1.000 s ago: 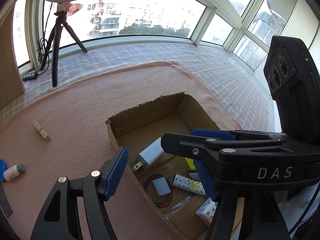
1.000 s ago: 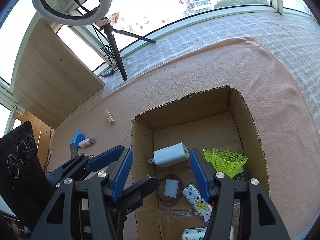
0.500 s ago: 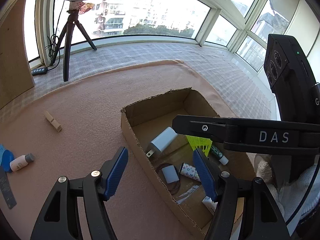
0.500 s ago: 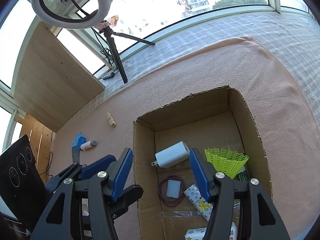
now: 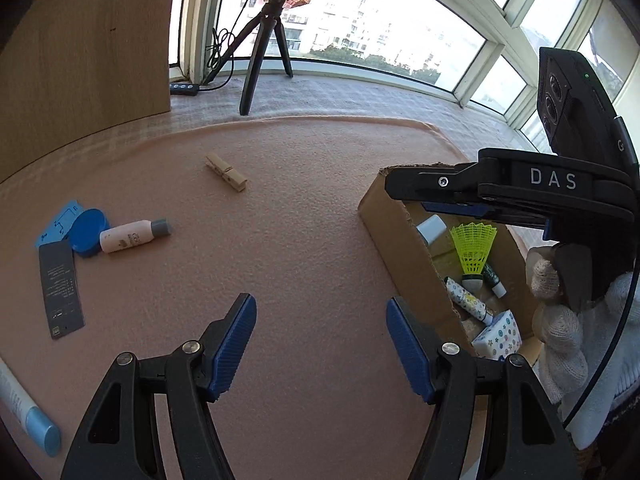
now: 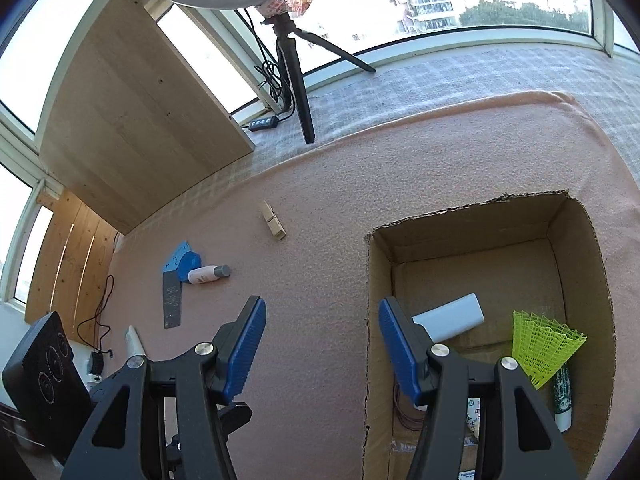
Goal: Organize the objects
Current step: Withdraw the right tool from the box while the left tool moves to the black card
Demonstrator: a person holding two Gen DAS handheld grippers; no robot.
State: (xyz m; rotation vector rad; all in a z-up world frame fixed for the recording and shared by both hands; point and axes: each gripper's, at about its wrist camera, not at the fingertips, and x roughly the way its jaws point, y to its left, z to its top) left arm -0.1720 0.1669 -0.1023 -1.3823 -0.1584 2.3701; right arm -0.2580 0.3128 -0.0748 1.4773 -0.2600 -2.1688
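A cardboard box (image 6: 378,320) (image 5: 384,220) stands on the pink blanket and holds a white charger (image 6: 452,316), a yellow shuttlecock (image 6: 540,344) (image 5: 474,248) and small packets. Left of it lie a wooden clothespin (image 5: 226,172) (image 6: 273,225), a pink bottle with a grey cap (image 5: 134,236) (image 6: 208,274), a blue round lid (image 5: 88,232), a dark card (image 5: 62,294) and a white tube with a blue cap (image 5: 28,412). My left gripper (image 5: 320,344) hangs open and empty over bare blanket, left of the box. My right gripper (image 6: 320,350) is open and empty over the box's left wall.
A ring light on a black tripod (image 5: 260,60) (image 6: 294,76) stands at the back by the windows, with a cable and switch (image 5: 184,88). A wooden panel (image 6: 132,120) leans at the back left. A gloved hand (image 5: 560,320) holds the right gripper.
Both grippers have swung left, away from above the box's inside; the left one now looks at the blanket and the loose items. Their jaws stand as wide as before.
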